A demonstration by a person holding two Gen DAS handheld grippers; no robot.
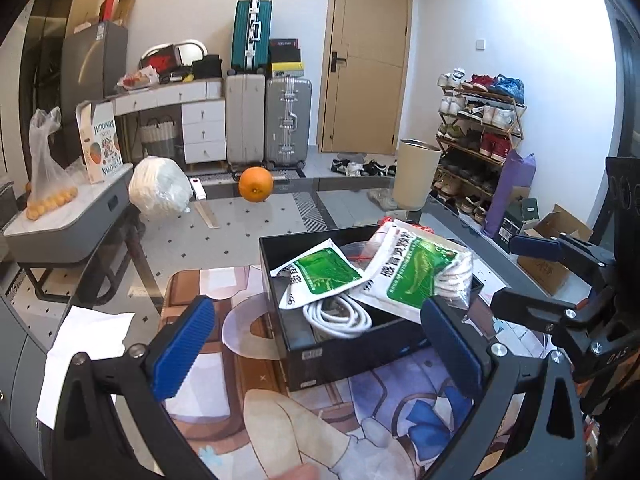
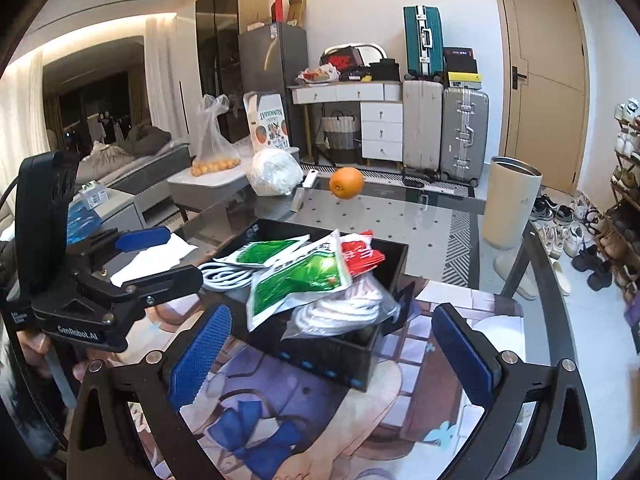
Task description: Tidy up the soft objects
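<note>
Fingers (image 1: 182,346) of both grippers gape wide, holding nothing, before the box (image 1: 340,354); overhanging packets (image 2: 298,284) likely need gentle tucking, not squeezing, to stay in.

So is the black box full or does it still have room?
Full: green sachets and bagged white cord heap above the black box rim.

"GenRobot.AI" is printed in white on the black body of the left claw (image 2: 136,258), seen from the right wrist view. The green and white pouches (image 1: 408,276) in the black box (image 1: 340,356) carry big Chinese characters, roughly 感冒灵颗粒. The fruit carton (image 2: 269,122) has upside-down lettering I can't make out.
</note>
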